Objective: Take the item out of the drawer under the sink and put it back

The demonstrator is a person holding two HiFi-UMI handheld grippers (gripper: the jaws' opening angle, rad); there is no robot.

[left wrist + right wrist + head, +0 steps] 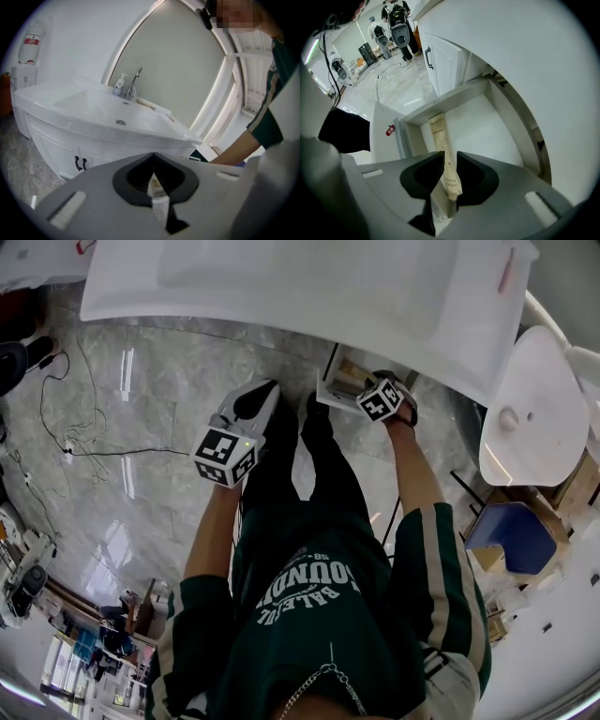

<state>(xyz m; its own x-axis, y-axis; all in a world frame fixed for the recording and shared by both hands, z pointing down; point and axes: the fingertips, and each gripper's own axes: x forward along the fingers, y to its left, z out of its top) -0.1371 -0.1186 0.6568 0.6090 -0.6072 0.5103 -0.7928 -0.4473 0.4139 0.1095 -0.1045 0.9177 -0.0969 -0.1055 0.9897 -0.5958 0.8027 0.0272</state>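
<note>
drawer [487, 126] beneath nose-down right tool [450, 157]

To me the floor [159, 381] looks like grey veined stone, polished and glossy. The basin top [89, 105] is white, smooth and shiny, and its tap [135, 79] is bright metal. The drawer [487, 126] is painted white and matt. The toothbrush packet [440, 140] seems to be beige matt paper. The right gripper [450, 157] has grey matt plastic shells and black pads [472, 176].
</note>
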